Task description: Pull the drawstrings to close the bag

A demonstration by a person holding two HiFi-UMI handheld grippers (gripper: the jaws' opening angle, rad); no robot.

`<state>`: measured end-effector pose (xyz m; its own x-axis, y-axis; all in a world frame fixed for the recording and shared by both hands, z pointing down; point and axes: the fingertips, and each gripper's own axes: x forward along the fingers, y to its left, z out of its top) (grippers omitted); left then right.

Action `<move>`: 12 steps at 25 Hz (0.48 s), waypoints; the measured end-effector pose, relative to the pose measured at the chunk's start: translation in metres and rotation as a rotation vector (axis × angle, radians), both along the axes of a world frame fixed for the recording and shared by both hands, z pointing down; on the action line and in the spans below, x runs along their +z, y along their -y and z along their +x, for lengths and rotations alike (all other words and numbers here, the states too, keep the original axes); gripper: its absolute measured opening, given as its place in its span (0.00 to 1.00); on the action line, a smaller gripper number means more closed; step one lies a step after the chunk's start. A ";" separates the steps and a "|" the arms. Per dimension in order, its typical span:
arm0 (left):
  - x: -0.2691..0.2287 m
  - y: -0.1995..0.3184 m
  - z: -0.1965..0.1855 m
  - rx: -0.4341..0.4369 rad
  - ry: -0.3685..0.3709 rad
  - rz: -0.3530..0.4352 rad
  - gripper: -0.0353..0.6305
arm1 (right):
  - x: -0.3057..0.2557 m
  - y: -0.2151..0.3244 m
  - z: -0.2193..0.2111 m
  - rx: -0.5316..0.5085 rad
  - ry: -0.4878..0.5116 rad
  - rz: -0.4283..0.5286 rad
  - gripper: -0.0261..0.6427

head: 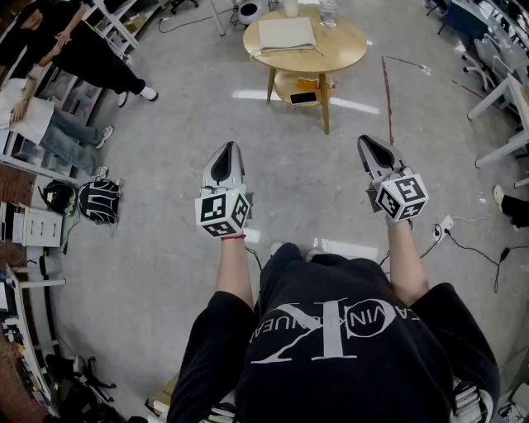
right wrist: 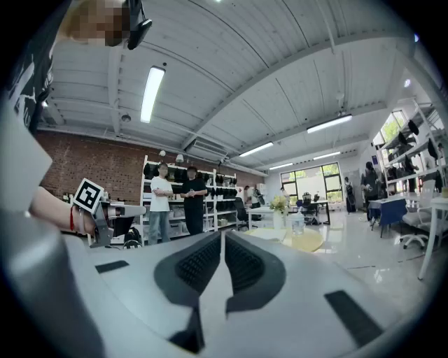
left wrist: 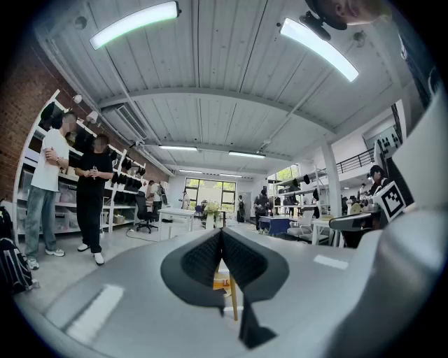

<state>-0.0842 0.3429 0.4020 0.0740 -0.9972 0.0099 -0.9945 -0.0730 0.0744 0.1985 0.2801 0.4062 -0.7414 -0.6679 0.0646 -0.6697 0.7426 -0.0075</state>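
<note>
Both grippers are held out level over the bare floor [head: 165, 248], side by side and well apart. The left gripper [head: 225, 157] has its jaws pressed together with nothing between them. The right gripper [head: 372, 149] is the same, its ribbed pads [right wrist: 199, 262] meeting along a thin seam, empty.

The bag [head: 285, 35] – a flat, cream cloth piece – lies on the round wooden counter [head: 347, 49], well ahead of both grippers and roughly midway between the lines they point along. Neither gripper touches it. A clear bottle [head: 328, 11] stands on the counter just beyond the bag, on the right gripper's side.

Far off beyond the left gripper, two people [left wrist: 70, 189] stand by the shelving [left wrist: 126, 199].
</note>
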 end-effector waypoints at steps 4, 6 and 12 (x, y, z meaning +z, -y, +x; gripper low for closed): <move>0.001 0.002 0.007 0.025 0.010 0.003 0.07 | 0.001 0.000 -0.001 0.003 0.011 0.002 0.08; 0.003 0.002 0.008 0.035 0.001 0.001 0.07 | 0.002 -0.002 -0.001 0.001 0.014 -0.002 0.08; 0.010 0.002 0.008 0.042 -0.017 -0.019 0.07 | 0.007 -0.003 -0.004 -0.007 0.012 -0.012 0.07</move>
